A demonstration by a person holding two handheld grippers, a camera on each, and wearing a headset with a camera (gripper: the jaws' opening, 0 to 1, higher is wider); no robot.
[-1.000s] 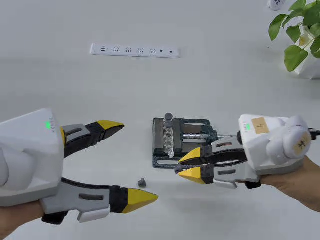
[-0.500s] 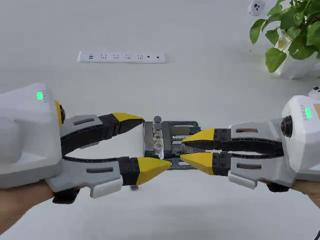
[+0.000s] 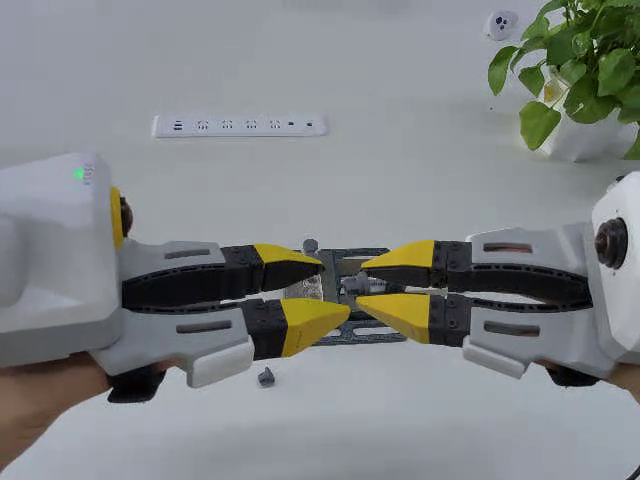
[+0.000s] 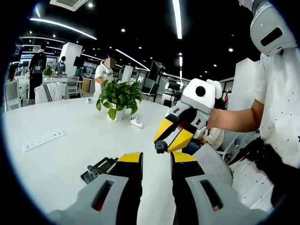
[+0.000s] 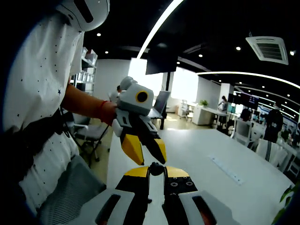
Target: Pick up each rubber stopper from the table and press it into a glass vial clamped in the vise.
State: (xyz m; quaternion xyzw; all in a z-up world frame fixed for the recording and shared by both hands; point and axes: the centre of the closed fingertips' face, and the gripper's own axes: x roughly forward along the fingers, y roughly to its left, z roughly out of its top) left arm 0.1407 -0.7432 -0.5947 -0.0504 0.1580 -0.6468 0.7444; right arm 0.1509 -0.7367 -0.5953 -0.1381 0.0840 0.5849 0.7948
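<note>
My right gripper (image 3: pixel 362 283) comes in from the right, shut on a small dark rubber stopper (image 5: pixel 156 168) at its yellow tips. The same stopper (image 4: pixel 161 146) is seen in the left gripper view, pinched by the right gripper (image 4: pixel 162 143). My left gripper (image 3: pixel 332 290) faces it tip to tip from the left, open with nothing between its jaws. Below and behind both sits the dark vise (image 3: pixel 335 331), mostly hidden, holding glass vials (image 3: pixel 310 290); one stoppered vial top (image 3: pixel 311 245) pokes up. Another stopper (image 3: pixel 266 377) lies on the table in front of the vise.
A white power strip (image 3: pixel 240 125) lies at the back of the white table (image 3: pixel 420 180). A potted plant (image 3: pixel 580 80) stands at the back right, with a small white object (image 3: pixel 502 22) near it. People stand in the room behind.
Both grippers have come together over the vise until their tips nearly meet. The left jaws have narrowed. The camera has shifted too.
</note>
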